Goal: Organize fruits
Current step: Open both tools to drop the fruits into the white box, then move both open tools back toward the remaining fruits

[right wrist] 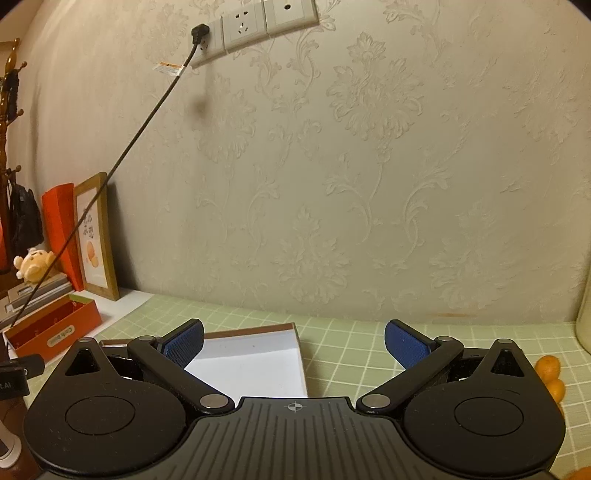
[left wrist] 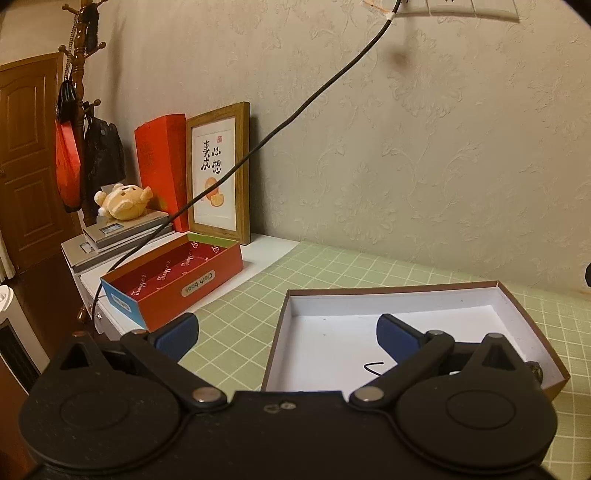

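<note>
A shallow brown box with a white inside (left wrist: 495, 299) lies open on the green checked tablecloth (left wrist: 251, 295); it also shows in the right wrist view (right wrist: 255, 362). My left gripper (left wrist: 286, 332) is open and empty, its right pad over the box. My right gripper (right wrist: 293, 345) is open and empty, just right of the box. Two orange fruits (right wrist: 548, 373) lie on the cloth at the right edge, partly hidden by the gripper. A small dark object (left wrist: 535, 369) sits at the box's right wall.
An open red box (left wrist: 173, 273) stands at the left of the table. Behind it are a framed picture (left wrist: 219, 173), a red carton (left wrist: 162, 166), a plush toy (left wrist: 123, 201) on stacked books, and a coat rack (left wrist: 77, 110). A black cable (left wrist: 295, 114) runs from a wall socket (right wrist: 240, 29).
</note>
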### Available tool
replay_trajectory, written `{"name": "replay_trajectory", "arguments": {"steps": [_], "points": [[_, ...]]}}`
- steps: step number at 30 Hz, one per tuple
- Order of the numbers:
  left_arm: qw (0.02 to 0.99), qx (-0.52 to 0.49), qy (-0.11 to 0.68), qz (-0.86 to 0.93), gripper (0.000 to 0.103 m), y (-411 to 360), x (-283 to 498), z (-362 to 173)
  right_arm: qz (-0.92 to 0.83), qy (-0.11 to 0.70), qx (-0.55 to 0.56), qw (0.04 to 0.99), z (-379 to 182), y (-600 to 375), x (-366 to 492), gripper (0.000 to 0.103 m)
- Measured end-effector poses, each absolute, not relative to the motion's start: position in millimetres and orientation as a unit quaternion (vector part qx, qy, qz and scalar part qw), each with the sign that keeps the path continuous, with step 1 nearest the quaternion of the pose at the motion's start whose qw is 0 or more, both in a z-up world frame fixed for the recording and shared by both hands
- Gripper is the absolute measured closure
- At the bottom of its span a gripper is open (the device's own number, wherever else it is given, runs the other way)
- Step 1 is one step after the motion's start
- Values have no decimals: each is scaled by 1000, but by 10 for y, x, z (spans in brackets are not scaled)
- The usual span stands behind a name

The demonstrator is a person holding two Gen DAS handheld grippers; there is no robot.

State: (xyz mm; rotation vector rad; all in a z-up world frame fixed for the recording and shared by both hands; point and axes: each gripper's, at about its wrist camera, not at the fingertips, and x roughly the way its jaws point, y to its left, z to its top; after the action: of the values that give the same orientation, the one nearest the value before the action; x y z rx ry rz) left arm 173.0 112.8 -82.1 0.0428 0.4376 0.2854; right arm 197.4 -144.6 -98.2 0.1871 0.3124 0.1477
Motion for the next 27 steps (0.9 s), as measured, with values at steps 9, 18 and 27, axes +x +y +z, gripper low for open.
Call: {"name": "replay_trajectory", "arguments": {"steps": [9, 18, 27], "points": [[966, 38, 218, 130, 6, 1050, 1380, -647, 75, 153, 75, 982, -797, -1581, 1622, 0], [973, 59, 210, 78, 6, 768, 1075, -559, 44, 138, 75, 987, -713, -2013, 1086, 0], [977, 80, 197, -4, 6, 225, 984, -682, -15, 114, 91, 989, -736, -2587, 706, 0]]}}
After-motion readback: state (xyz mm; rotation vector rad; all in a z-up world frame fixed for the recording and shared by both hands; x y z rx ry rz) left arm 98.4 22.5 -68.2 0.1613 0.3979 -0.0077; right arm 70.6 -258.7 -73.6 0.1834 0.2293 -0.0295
